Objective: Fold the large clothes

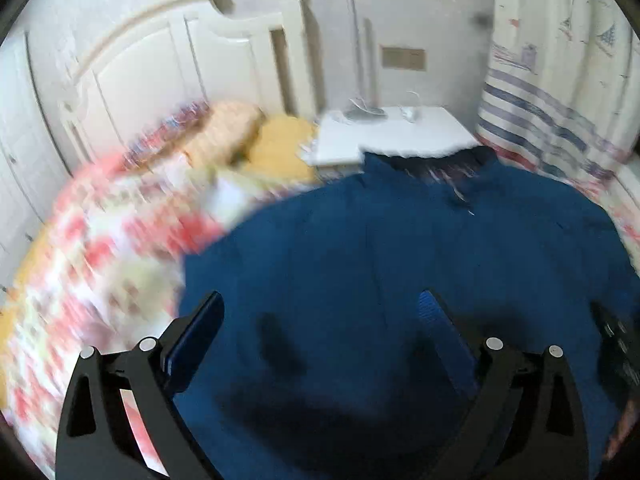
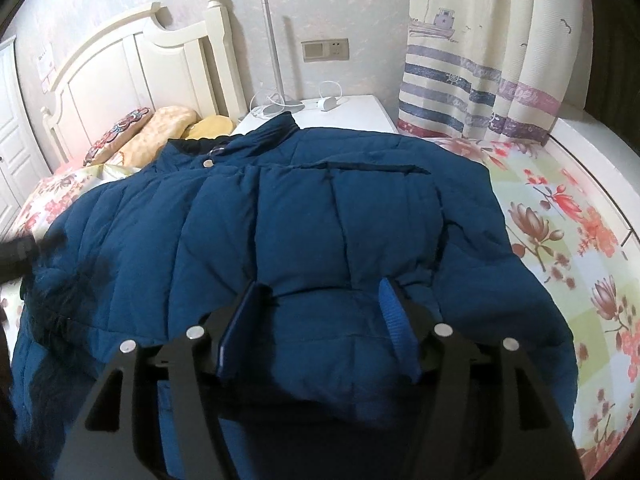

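A dark blue quilted puffer jacket (image 2: 304, 216) is spread over a bed covered by a floral sheet of red, green and white (image 2: 560, 232), its collar towards the far white wooden headboard (image 2: 132, 60). The left gripper (image 1: 320, 320) is held above the jacket with its jaws wide apart and nothing between them. The right gripper (image 2: 316, 320) is set low at the jacket's near edge, jaws parted, a puffed fold of fabric lying between the blue pads (image 2: 394, 320); whether it is pinched cannot be told. A white bedside table (image 2: 352, 114) stands at the far side.
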### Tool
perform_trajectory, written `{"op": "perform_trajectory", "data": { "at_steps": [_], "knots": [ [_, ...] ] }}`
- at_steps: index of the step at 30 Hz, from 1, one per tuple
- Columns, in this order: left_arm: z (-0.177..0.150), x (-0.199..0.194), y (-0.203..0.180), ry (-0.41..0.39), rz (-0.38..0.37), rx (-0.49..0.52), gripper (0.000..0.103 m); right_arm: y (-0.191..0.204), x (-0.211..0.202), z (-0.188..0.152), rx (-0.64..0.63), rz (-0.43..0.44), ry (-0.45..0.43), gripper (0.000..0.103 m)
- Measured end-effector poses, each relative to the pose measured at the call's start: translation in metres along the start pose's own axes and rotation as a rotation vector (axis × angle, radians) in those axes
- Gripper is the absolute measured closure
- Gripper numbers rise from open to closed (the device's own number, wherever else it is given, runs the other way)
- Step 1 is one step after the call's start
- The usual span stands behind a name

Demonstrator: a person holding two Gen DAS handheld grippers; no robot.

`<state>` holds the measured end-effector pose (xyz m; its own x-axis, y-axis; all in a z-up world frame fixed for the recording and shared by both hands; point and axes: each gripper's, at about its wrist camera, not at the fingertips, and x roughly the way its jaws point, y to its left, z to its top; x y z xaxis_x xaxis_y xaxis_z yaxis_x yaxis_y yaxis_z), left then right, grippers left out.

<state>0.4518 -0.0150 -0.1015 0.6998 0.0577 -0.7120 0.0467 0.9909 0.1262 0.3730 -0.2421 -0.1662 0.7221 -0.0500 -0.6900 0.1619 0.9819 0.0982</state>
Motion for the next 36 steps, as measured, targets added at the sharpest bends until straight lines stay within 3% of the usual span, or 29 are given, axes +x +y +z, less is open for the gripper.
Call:
{"op": "perform_trajectory", "data": {
  "at_steps": [4,5,7,8,11,13,15,19,21,23,26,28,30,33,36],
  "knots": [
    [0.008,0.063,0.017,0.188,0.007,-0.059,0.004,0.000,0.000,0.000,0.009,0.014,-0.001,0.041],
    [0.005,0.074,0.025,0.215,-0.043,-0.098,0.004,0.000,0.000,0.000,0.010,0.019,-0.002,0.040],
    [0.006,0.071,0.030,0.219,-0.050,-0.129,0.004,0.000,0.000,0.001,0.012,0.022,-0.001,0.040],
    [0.008,0.063,0.030,0.202,-0.028,-0.135,0.006,-0.001,0.001,0.001,0.014,0.024,-0.001,0.039],
    [0.014,0.033,0.032,0.039,-0.022,-0.171,0.006,-0.001,0.001,0.001,0.015,0.036,-0.001,0.037],
    [0.016,0.050,0.030,0.073,0.054,-0.143,0.006,-0.001,0.001,0.001,0.014,0.042,0.000,0.035],
    [0.006,0.088,0.034,0.179,0.023,-0.141,0.004,-0.001,0.001,0.001,0.015,0.049,-0.001,0.035],
    [0.003,0.086,0.031,0.154,0.051,-0.126,0.004,-0.002,0.000,0.001,0.018,0.057,-0.004,0.034],
    [0.003,0.057,0.028,0.072,0.086,-0.138,0.007,-0.006,-0.006,0.000,0.042,0.077,-0.032,0.036],
    [0.000,0.023,0.019,-0.026,0.028,-0.128,0.007,-0.019,-0.020,0.001,0.115,0.115,-0.096,0.038],
    [-0.008,0.002,-0.006,-0.065,-0.031,-0.023,0.006,-0.022,-0.034,0.015,0.141,0.085,-0.155,0.043],
    [-0.015,0.008,-0.023,-0.041,-0.045,0.058,0.005,-0.013,-0.031,0.030,0.088,0.070,-0.138,0.044],
    [-0.024,0.033,-0.038,0.008,-0.004,0.121,0.004,0.006,-0.014,0.050,-0.032,0.016,-0.074,0.047],
    [-0.031,0.054,-0.034,0.017,-0.056,0.077,0.004,0.013,0.038,0.059,-0.104,0.004,0.105,0.051],
    [-0.035,0.054,-0.032,0.013,-0.064,0.073,0.004,0.025,0.044,0.058,-0.206,-0.039,0.131,0.048]
  ]
}}
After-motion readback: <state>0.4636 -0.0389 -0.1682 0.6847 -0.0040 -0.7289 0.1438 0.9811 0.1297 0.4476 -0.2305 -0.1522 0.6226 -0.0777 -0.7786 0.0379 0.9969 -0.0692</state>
